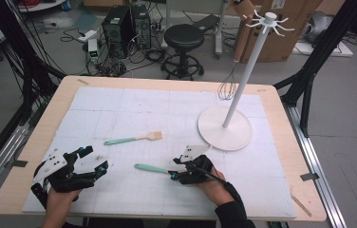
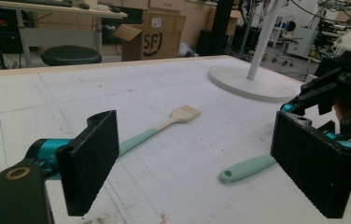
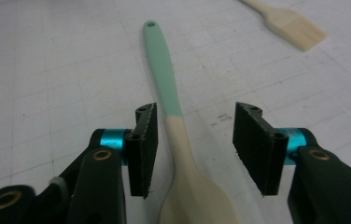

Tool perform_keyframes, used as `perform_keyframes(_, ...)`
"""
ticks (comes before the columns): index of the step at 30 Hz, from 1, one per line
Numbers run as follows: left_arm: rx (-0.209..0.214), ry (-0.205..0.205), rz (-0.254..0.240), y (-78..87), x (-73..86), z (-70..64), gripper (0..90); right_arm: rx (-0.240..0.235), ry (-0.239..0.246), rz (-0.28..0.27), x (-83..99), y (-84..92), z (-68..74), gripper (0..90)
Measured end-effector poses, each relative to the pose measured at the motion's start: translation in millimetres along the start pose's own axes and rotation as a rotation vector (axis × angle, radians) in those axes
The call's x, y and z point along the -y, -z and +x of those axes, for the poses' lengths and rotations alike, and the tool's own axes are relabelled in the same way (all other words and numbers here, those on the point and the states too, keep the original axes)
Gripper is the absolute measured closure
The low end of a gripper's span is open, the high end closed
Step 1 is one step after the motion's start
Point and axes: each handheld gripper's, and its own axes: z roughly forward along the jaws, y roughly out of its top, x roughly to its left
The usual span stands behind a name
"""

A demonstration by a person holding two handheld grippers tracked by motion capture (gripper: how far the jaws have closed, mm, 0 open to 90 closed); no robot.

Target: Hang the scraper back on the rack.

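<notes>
A wooden spoon with a mint-green handle (image 1: 150, 168) lies on the white mat at front centre. My right gripper (image 1: 173, 169) is low over it. In the right gripper view the spoon (image 3: 173, 116) runs between the two pads of the right gripper (image 3: 194, 140); the left pad stands close to the handle and the right pad is well apart, so the jaws are open around it. A pastry brush (image 1: 134, 139) with a green handle lies further back. My left gripper (image 1: 96, 159) rests at the front left, wide open with nothing between its pads.
A white hook stand has its round base (image 1: 240, 135) on the right half of the mat, and a wire whisk (image 1: 227, 88) hangs behind its pole. The mat (image 1: 119, 104) covers most of the wooden table. A stool, computers and boxes stand beyond the far edge.
</notes>
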Motion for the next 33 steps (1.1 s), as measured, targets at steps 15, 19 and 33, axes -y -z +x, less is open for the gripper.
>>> perform_keyframes(15,-0.003,0.004,0.007,3.2,3.3,2.9,16.1,-0.079,0.034,0.058,-5.5,-20.5,-3.5,78.5)
perform_keyframes(19,-0.006,0.009,0.002,2.8,3.2,2.5,16.6,-0.088,0.022,0.059,-4.8,-20.3,-2.8,79.8)
perform_keyframes(33,0.002,0.02,-0.009,4.0,2.0,0.4,17.0,-0.086,-0.018,0.051,-4.6,-17.1,-3.3,81.2)
